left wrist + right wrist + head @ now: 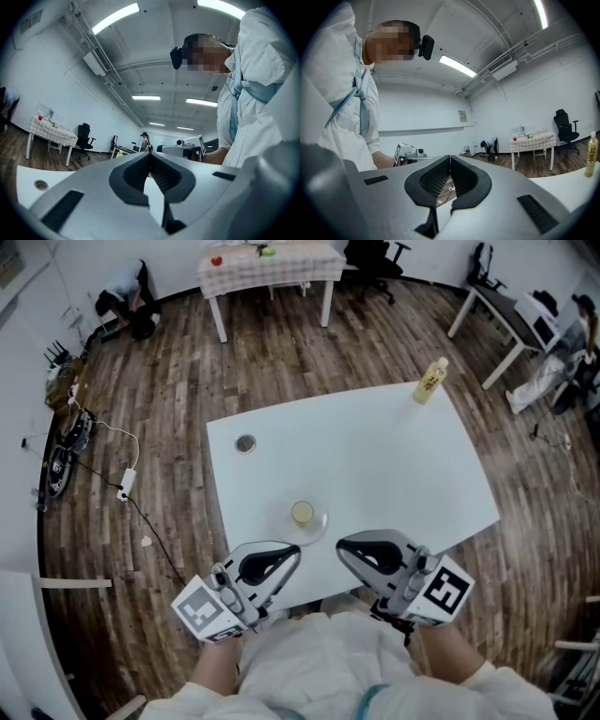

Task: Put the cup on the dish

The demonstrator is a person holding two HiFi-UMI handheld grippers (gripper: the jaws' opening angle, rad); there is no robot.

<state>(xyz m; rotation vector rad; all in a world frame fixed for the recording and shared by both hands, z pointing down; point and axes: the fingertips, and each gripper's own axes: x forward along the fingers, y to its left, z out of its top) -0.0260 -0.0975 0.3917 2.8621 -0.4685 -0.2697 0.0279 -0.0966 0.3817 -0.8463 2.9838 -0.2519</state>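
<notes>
Cup (302,512) sits on dish (319,524) near the table's (394,465) front edge; my left gripper (294,552) and right gripper (341,545) hover clenched, empty.

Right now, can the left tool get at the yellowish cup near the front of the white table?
Probably yes. The cup sits just ahead of the left tool, with nothing blocking the way between them. The tool is shut, so it must open first.

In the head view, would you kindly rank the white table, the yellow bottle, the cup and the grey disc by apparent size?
1. white table
2. yellow bottle
3. cup and grey disc, about alike
</notes>
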